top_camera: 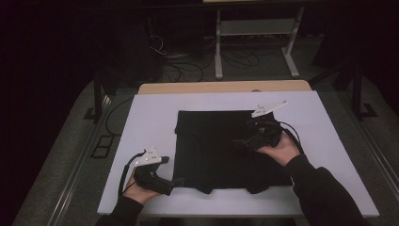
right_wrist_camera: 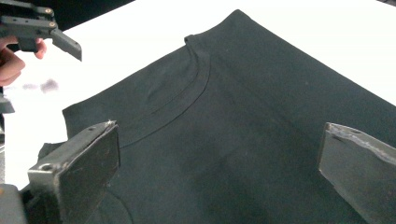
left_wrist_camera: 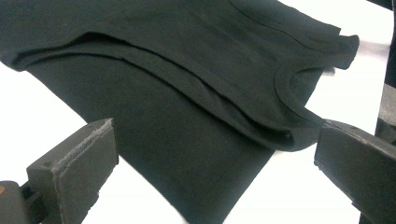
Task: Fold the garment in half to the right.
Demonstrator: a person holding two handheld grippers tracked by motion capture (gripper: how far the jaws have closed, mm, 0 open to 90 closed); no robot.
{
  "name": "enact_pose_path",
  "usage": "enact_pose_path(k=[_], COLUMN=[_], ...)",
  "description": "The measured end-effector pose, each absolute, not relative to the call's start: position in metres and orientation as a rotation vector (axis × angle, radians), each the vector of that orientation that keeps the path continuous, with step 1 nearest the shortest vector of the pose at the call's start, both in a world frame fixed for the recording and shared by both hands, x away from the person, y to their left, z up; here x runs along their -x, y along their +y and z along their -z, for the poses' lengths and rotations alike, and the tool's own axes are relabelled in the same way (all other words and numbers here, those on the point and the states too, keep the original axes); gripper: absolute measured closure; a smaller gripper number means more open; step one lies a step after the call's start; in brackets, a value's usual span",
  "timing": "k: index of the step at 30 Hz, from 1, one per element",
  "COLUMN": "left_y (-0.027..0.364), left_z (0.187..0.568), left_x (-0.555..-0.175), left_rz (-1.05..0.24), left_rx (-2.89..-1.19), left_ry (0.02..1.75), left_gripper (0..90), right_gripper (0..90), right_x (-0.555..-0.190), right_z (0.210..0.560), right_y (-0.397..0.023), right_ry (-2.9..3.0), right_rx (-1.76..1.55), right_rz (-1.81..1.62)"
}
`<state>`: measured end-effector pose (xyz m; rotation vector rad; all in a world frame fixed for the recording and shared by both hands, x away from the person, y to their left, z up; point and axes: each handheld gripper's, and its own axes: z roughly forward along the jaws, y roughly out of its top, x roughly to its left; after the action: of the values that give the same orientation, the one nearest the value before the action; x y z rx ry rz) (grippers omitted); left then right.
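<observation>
A black T-shirt (top_camera: pixel 221 150) lies partly folded on the white tabletop (top_camera: pixel 150 113), its neckline (right_wrist_camera: pixel 187 100) toward the near edge. The left tongs (top_camera: pixel 176 182) sit at the garment's near left corner, jaws spread wide and holding nothing; in the left gripper view the folded edge and a sleeve opening (left_wrist_camera: pixel 299 93) lie just ahead between them. The right tongs (top_camera: pixel 237 142) hover over the right half of the shirt, also wide open and empty, with the cloth flat beneath.

The likely next move is a pinch on an edge to continue folding. The risk is catching only the top layer at the left corner, so the stacked layers slide apart and the fold skews. If the right tongs bite into the middle of the flat panel instead of a hem, the fabric would bunch and wrinkle. Dragging either grip could also pull the whole shirt across the smooth tabletop.
</observation>
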<state>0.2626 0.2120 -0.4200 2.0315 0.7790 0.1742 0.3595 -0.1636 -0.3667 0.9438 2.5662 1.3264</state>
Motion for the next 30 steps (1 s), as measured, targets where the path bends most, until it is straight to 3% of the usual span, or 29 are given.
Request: enact_pose_path(k=[18, 30], left_y=[0.231, 0.231], left_z=[0.425, 0.435], left_x=[-0.259, -0.258], left_rz=[-0.218, -0.199], left_rx=[-2.012, -2.085], left_ry=[0.818, 0.815], left_gripper=[0.0, 0.0], right_gripper=[0.0, 0.0], right_x=[-0.397, -0.422], right_z=[0.353, 0.356], right_y=[-0.134, -0.111], right_ry=[2.557, 2.582], right_rx=[-0.907, -0.894], right_rz=[-1.324, -1.296])
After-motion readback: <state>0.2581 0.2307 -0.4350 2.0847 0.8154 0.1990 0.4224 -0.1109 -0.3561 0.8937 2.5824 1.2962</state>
